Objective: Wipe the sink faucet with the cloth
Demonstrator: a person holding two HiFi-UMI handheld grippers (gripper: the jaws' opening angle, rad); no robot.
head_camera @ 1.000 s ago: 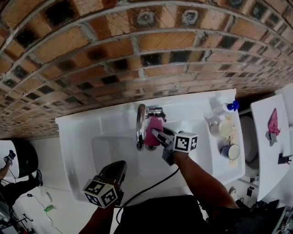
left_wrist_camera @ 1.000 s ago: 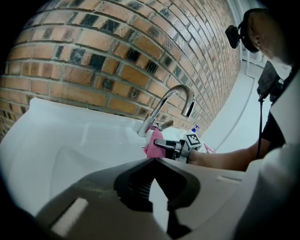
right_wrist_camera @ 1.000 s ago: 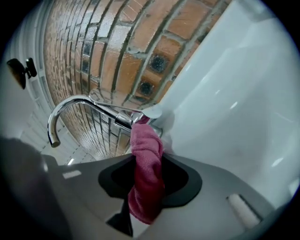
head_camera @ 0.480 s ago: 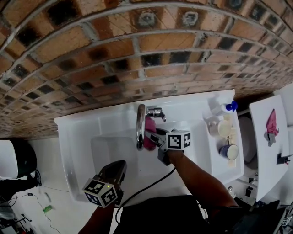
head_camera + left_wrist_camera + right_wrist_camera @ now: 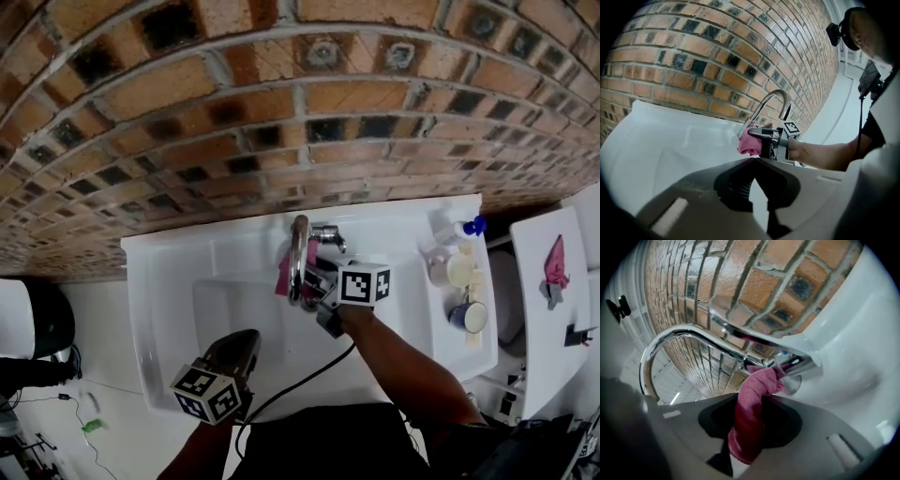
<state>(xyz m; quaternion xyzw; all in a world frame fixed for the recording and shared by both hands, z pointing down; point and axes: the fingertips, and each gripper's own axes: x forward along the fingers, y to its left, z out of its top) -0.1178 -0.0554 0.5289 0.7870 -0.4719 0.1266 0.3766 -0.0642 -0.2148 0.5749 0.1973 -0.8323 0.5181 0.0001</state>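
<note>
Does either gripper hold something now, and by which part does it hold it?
The right gripper is shut on the pink cloth at its bunched middle; the left gripper is shut on nothing.

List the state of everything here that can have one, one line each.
left tongs: shut, holding nothing.
right tongs: shut on the pink cloth.
pink cloth: bunched, its free end touching the faucet.
faucet: no water seen running from it.
</note>
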